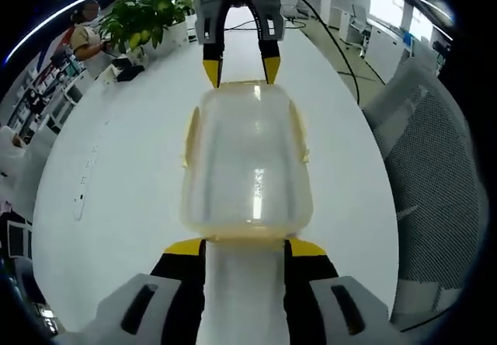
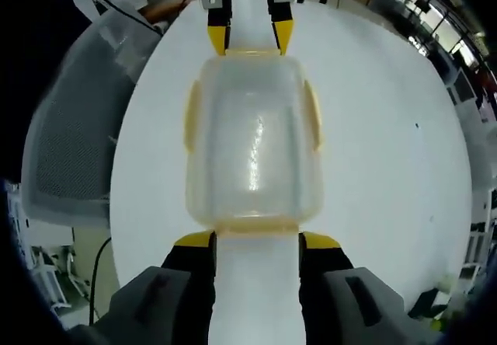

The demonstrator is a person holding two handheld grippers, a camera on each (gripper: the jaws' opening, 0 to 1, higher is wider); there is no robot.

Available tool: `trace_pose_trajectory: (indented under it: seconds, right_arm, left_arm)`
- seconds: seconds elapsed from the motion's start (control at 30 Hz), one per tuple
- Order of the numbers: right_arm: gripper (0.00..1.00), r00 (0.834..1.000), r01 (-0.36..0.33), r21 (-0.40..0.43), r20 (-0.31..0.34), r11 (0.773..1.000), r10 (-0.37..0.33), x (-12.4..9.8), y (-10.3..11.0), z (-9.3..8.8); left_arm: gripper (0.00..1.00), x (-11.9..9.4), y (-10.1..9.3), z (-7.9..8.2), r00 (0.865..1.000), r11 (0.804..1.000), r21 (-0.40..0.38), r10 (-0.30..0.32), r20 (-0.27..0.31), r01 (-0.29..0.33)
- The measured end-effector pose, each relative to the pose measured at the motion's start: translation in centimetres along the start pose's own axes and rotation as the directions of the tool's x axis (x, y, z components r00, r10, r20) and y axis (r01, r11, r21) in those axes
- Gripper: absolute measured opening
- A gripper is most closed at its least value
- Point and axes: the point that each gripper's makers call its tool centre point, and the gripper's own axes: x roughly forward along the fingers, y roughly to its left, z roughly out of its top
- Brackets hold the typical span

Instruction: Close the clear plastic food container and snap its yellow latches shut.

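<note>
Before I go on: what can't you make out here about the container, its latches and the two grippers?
- Latch state: in both views the yellow side tabs are blurred through the clear container; locked or loose, cannot tell.
- End latches: hidden by the near rim and by the tips of the left gripper and right gripper.
- Contact: whether the tips touch the container, unclear.
- Contents: glare on the lid.

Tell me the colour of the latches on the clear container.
Yellow: the latches on the container show best in the right gripper view.

A long white table point(image 1: 116, 189) carries a leafy green potted plant point(image 1: 147, 17) at its far left; a grey mesh chair point(image 1: 435, 166) stands right.
</note>
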Motion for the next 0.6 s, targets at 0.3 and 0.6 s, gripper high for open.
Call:
trace_pose_trajectory:
  seconds: [0.3,0.6]
  right_arm:
    - [0.39,1.0,0.013,0.037,0.021,0.999,-0.014,-0.8,0.2,0.2]
    - [0.38,0.994,0.039,0.148,0.095,0.988,-0.054,-2.0,0.4,0.7]
  left_arm:
    - [0.37,-0.7,0.1,0.1,1.0,0.999,-0.034,0.018,0.01,-0.017]
    - [0.36,-1.6,0.4,0.5,0.998,0.993,-0.109,0.052,0.027,-0.048]
